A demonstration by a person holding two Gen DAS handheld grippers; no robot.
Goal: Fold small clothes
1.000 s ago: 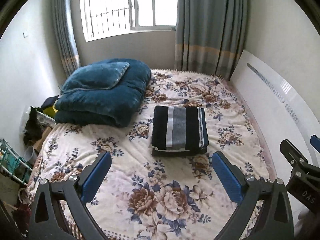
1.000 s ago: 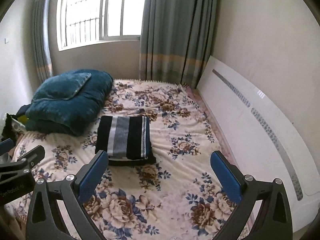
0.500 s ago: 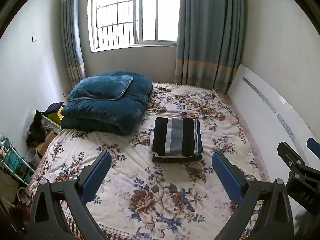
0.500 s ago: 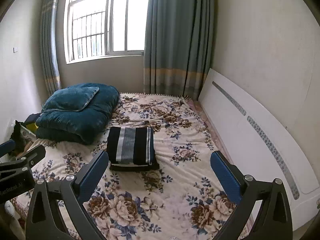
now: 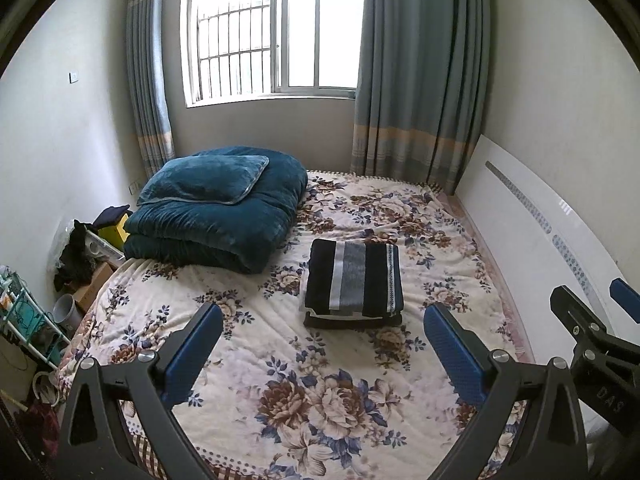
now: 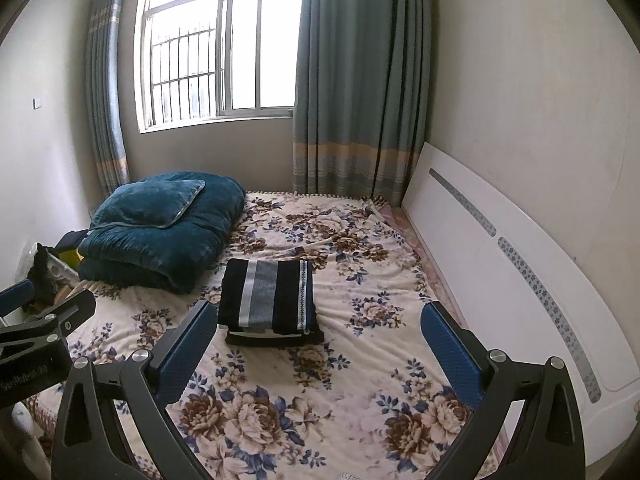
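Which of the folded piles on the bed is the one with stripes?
The small dark folded garment in the middle of the bed, with grey and white stripes. The other pile, the big teal quilt near the window, is plain.

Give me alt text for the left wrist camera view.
A folded dark striped garment lies on a floral bedspread, beyond the open, empty left gripper. A folded teal velvet quilt sits behind, under a barred window.
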